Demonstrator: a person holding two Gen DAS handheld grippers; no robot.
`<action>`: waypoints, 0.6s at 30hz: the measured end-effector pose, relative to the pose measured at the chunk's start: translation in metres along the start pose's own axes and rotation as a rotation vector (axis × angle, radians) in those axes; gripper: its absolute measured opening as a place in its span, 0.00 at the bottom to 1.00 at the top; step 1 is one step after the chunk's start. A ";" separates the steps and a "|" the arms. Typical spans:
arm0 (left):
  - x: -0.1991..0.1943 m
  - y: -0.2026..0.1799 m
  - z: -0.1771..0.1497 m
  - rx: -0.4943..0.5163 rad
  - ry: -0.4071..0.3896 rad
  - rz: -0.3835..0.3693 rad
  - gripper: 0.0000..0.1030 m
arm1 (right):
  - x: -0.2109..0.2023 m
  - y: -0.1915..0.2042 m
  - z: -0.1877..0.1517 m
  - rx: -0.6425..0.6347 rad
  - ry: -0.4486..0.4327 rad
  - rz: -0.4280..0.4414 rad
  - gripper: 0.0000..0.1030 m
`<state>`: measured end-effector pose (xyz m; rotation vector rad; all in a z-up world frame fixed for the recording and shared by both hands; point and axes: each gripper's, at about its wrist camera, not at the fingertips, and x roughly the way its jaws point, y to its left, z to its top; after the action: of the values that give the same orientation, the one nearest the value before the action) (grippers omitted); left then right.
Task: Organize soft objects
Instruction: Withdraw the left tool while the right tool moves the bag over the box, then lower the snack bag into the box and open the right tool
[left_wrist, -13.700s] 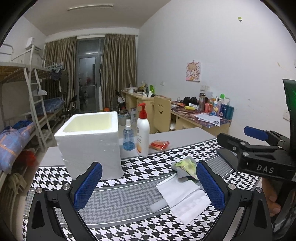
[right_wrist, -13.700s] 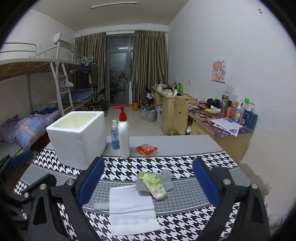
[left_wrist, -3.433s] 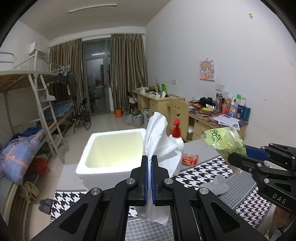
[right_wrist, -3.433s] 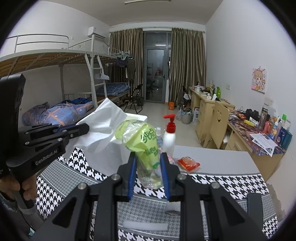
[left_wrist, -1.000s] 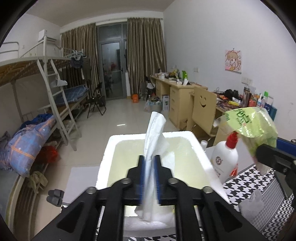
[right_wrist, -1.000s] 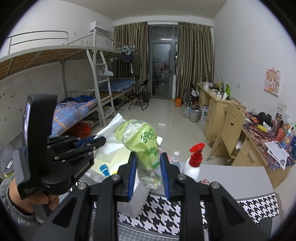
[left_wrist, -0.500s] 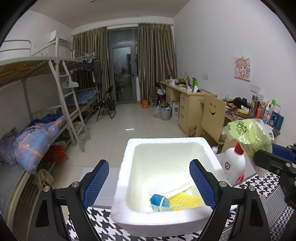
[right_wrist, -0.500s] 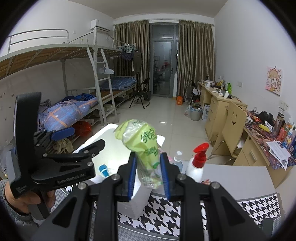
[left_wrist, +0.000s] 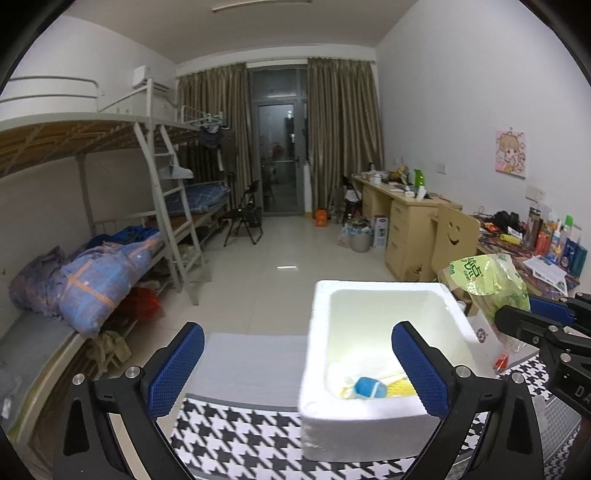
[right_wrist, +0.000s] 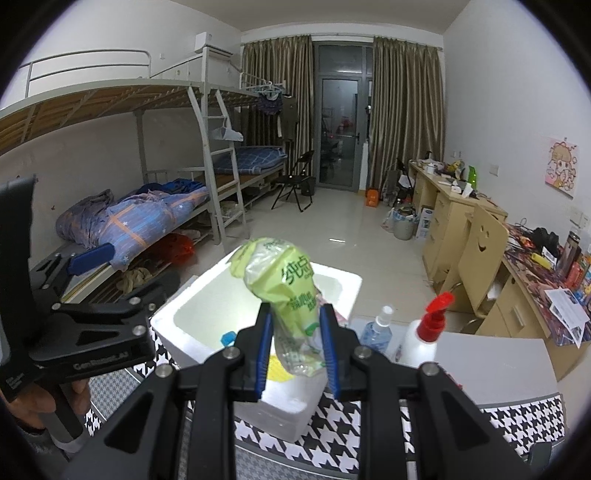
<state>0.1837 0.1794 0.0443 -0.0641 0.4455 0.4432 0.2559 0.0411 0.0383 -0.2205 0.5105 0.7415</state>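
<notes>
My left gripper (left_wrist: 295, 365) hangs just left of the white foam box (left_wrist: 369, 286); its jaws are opening and nothing is between them. In the box lie a white tissue sheet (left_wrist: 354, 369), a blue soft item (left_wrist: 365, 386) and a yellow one (left_wrist: 399, 387). My right gripper (right_wrist: 295, 308) is shut on a green plastic tissue pack (right_wrist: 280, 277), which it holds upright above the near edge of the foam box (right_wrist: 192, 299). In the left wrist view the pack (left_wrist: 487, 284) and the right gripper (left_wrist: 535, 321) sit beyond the box's right wall. The left gripper (right_wrist: 125, 275) shows at the left, held by a hand.
A red-topped pump bottle (right_wrist: 421, 339) and a small blue spray bottle (right_wrist: 376, 332) stand right of the box. The table wears a houndstooth cloth (left_wrist: 240, 435). A bunk bed (left_wrist: 110, 266) lies to the left, desks and a chair (left_wrist: 454, 236) to the right.
The left gripper opened wide and let go of the white tissue sheet, which now lies in the box. It then shifted left of the box. The right gripper still holds the pack.
</notes>
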 end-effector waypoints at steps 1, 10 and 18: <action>-0.002 0.003 0.000 -0.001 -0.002 0.008 0.99 | 0.002 0.001 0.000 -0.002 0.003 0.002 0.29; -0.013 0.024 -0.009 -0.025 -0.023 0.047 0.99 | 0.020 0.007 0.005 -0.002 0.026 0.004 0.29; -0.010 0.043 -0.019 -0.042 -0.011 0.077 0.99 | 0.031 0.012 0.005 -0.006 0.038 0.005 0.29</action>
<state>0.1494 0.2111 0.0334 -0.0856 0.4293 0.5287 0.2688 0.0698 0.0266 -0.2396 0.5453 0.7448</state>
